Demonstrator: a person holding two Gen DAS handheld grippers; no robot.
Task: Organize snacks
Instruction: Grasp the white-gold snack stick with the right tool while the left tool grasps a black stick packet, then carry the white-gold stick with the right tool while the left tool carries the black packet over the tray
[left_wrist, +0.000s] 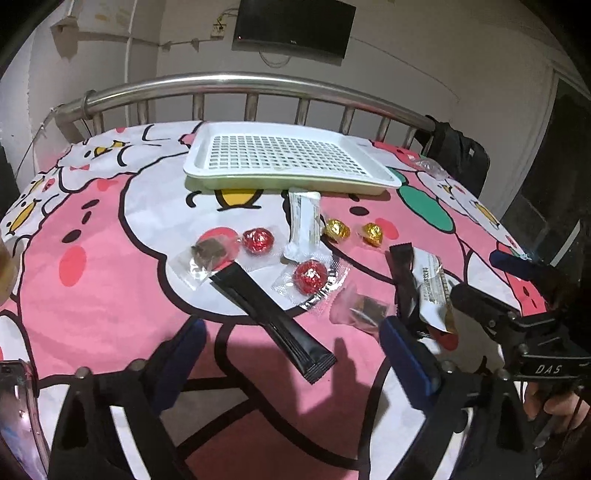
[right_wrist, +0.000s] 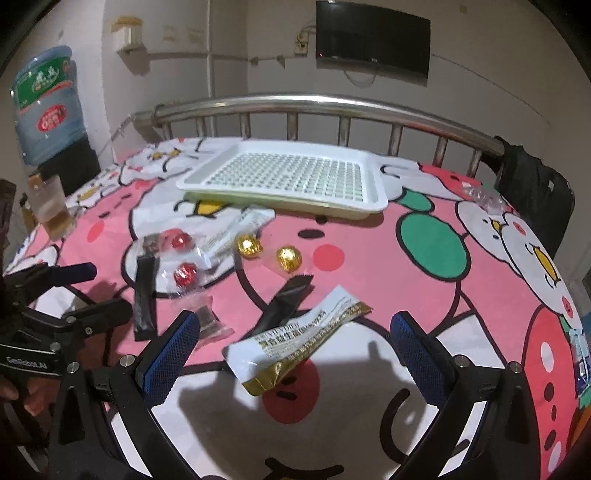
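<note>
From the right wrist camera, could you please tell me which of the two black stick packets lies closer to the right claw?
The black stick packet partly tucked under the white-and-gold sachet, between the right claw's fingers. The other black packet lies farther left, near the red candies.

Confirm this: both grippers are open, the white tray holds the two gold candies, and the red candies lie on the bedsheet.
Not quite. The white tray holds nothing; the two gold candies lie on the bedsheet in front of it, as the right wrist view shows. The rest stands: left gripper and right gripper are open, red candies on the sheet.
</note>
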